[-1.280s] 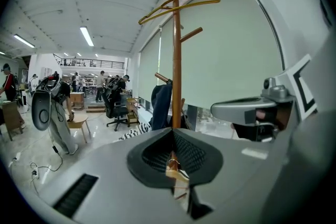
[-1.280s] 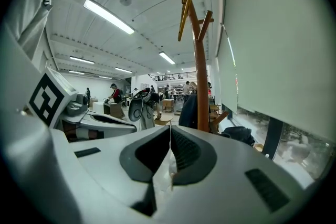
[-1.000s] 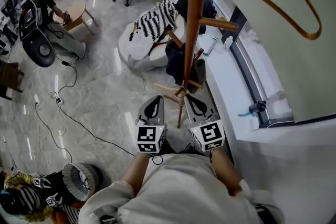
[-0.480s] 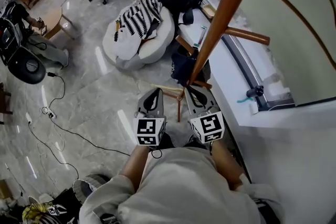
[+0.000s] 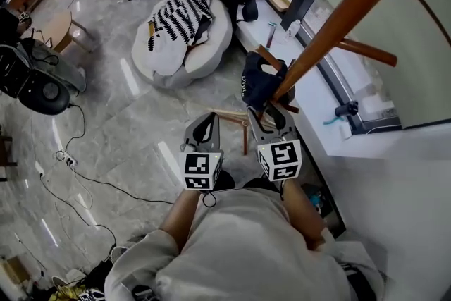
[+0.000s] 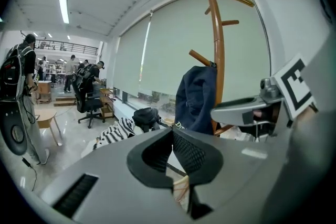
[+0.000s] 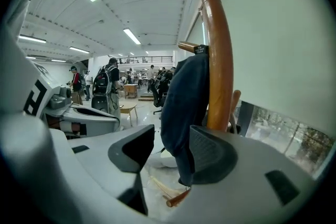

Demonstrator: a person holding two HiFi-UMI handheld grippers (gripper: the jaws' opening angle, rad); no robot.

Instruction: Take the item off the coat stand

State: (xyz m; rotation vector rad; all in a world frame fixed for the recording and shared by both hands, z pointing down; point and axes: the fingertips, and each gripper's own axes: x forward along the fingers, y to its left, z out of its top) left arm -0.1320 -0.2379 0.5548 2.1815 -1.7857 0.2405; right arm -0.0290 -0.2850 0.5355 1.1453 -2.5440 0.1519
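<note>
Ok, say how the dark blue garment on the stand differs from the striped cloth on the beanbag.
The dark blue garment is plain; the black-and-white striped cloth patterned. The garment hangs on the wooden coat stand; the cloth lies on the white beanbag. Both are fabric.

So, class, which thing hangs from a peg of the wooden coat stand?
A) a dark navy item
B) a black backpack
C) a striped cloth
A: the dark navy item hangs from a peg of the coat stand, while the striped cloth lies on a white cushion.
</note>
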